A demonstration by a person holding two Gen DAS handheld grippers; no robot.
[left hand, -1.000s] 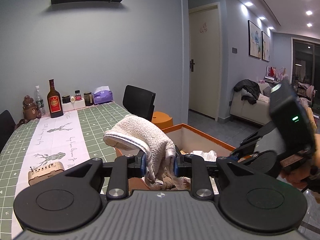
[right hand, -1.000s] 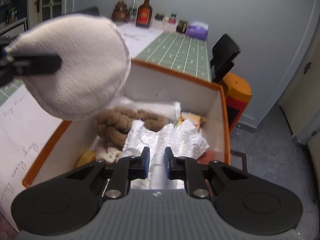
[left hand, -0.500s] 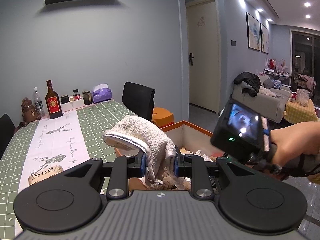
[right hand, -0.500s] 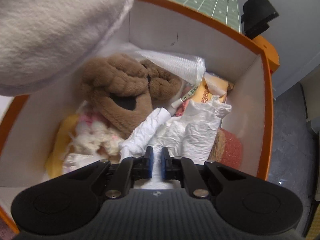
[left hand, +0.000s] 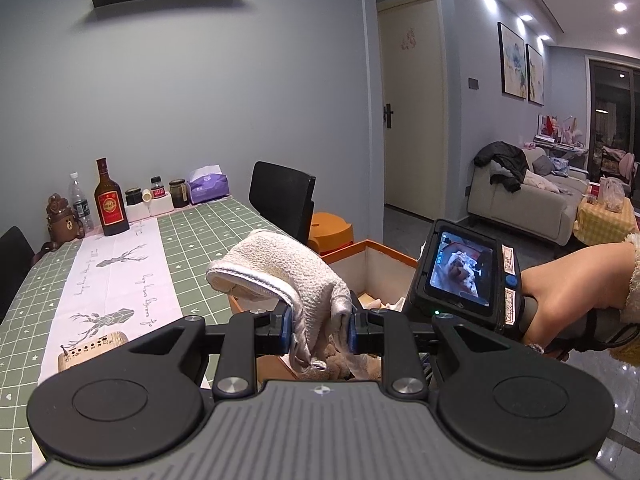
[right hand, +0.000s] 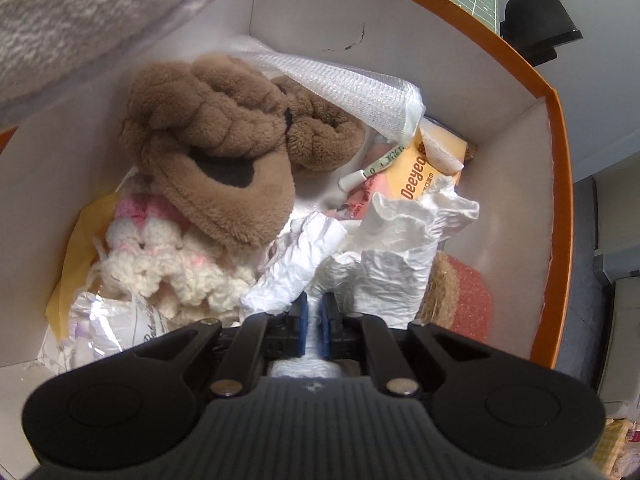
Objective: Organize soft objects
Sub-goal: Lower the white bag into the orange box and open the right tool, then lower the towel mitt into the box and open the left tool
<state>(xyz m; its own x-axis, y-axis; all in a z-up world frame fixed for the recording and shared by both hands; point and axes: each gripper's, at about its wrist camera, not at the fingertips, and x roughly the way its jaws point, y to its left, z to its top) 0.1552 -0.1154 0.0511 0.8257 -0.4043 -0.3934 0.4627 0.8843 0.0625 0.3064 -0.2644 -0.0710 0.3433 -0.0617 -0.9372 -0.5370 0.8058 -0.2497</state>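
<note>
My left gripper [left hand: 319,330] is shut on a cream terry slipper [left hand: 288,268], holding it up over the near corner of an orange box [left hand: 384,258]. The same slipper [right hand: 80,12] fills the upper left of the right wrist view. My right gripper [right hand: 313,312] points steeply down into the box [right hand: 558,168] and is shut on a crumpled white plastic bag [right hand: 384,264]. Beside the bag lie a pair of brown plush slippers [right hand: 216,152] and a cream and pink knitted piece [right hand: 160,256]. A hand [left hand: 568,292] holds the right gripper's handle.
The box also holds a white mesh pouch [right hand: 360,88], an orange packet [right hand: 424,172] and a red scrubber [right hand: 464,296]. On the green table [left hand: 200,248] stand a bottle [left hand: 109,200], jars and a tissue pack [left hand: 208,186]. A black chair [left hand: 280,200] and orange stool [left hand: 332,228] stand behind.
My right gripper has tipped down and sunk into the box, and its jaws have shut on the white bag. My left gripper has kept the slipper still.
</note>
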